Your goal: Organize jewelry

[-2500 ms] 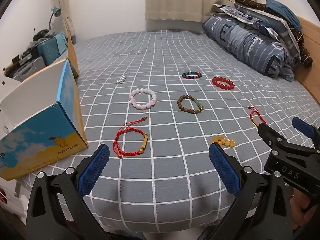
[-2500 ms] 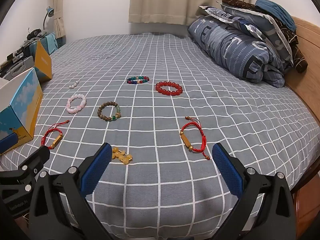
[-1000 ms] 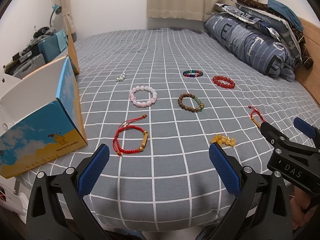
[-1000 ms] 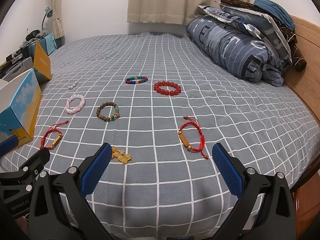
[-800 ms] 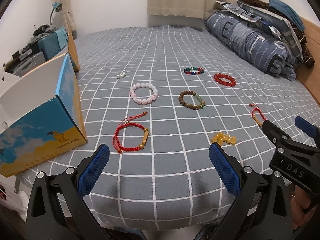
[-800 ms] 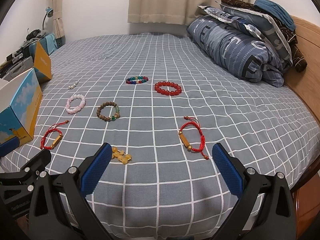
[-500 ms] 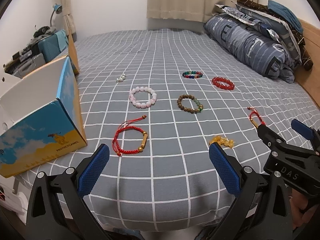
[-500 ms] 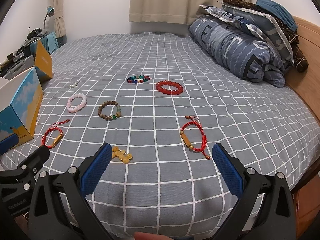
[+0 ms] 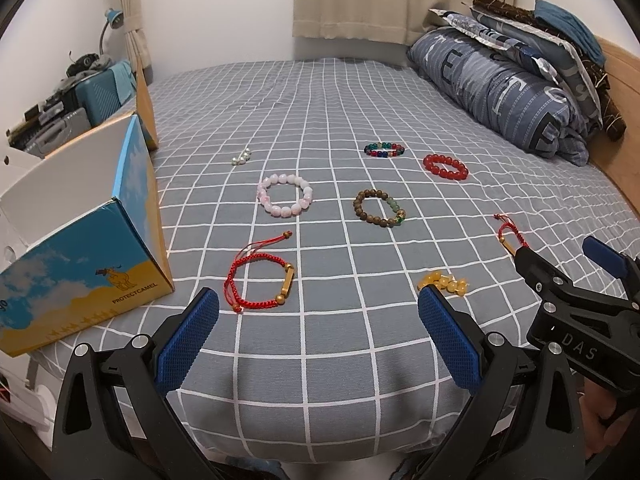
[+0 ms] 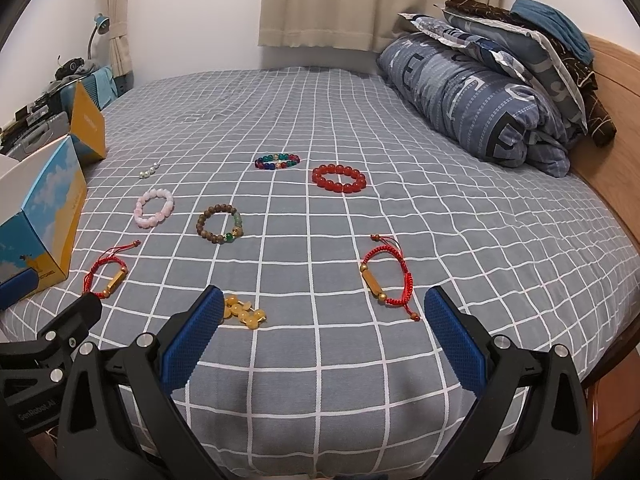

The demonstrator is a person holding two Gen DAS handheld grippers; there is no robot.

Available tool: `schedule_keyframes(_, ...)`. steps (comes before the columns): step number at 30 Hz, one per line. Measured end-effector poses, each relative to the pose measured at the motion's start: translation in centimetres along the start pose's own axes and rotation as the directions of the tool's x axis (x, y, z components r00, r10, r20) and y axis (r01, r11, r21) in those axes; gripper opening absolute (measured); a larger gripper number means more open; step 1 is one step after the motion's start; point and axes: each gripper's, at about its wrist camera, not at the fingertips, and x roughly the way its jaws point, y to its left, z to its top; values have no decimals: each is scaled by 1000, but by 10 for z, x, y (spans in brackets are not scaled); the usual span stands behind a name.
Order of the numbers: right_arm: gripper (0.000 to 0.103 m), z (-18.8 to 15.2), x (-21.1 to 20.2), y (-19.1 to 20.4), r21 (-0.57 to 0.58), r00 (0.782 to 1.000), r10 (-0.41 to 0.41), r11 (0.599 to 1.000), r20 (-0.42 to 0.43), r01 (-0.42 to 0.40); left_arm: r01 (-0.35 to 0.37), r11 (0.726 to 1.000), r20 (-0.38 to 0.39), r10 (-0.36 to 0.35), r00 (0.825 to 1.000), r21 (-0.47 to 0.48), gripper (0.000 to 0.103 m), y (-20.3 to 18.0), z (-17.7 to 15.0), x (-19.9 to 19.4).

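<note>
Several bracelets lie spread on a grey checked bedspread (image 9: pixel 320 92). A red cord bracelet (image 9: pixel 261 279) with a gold tube lies just ahead of my open, empty left gripper (image 9: pixel 318 322). Behind it are a pink bead bracelet (image 9: pixel 285 194), a brown bead bracelet (image 9: pixel 379 207), a red bead bracelet (image 9: pixel 445 166), a multicolour one (image 9: pixel 384 149) and small pearls (image 9: pixel 241 156). My open, empty right gripper (image 10: pixel 322 322) hovers at the bed's near edge. Yellow beads (image 10: pixel 243 311) lie by its left finger and a second red cord bracelet (image 10: pixel 387 278) lies ahead to the right.
An open blue and yellow cardboard box (image 9: pixel 76 236) stands at the bed's left edge. A folded blue duvet and pillows (image 10: pixel 480 92) lie against the wooden headboard (image 10: pixel 612 140) on the right. A suitcase and clutter (image 9: pixel 96 84) sit beyond the box.
Both grippers have shifted only slightly; the view wobbles a little. No bracelet has moved and both grippers stay open.
</note>
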Motion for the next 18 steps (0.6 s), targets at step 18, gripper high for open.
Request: schedule_keyframes(18, 96, 0, 0, -1, 10, 1000, 7, 1000, -6, -7, -1, 1000, 5, 1, 1000, 6, 97, -1, 0, -1)
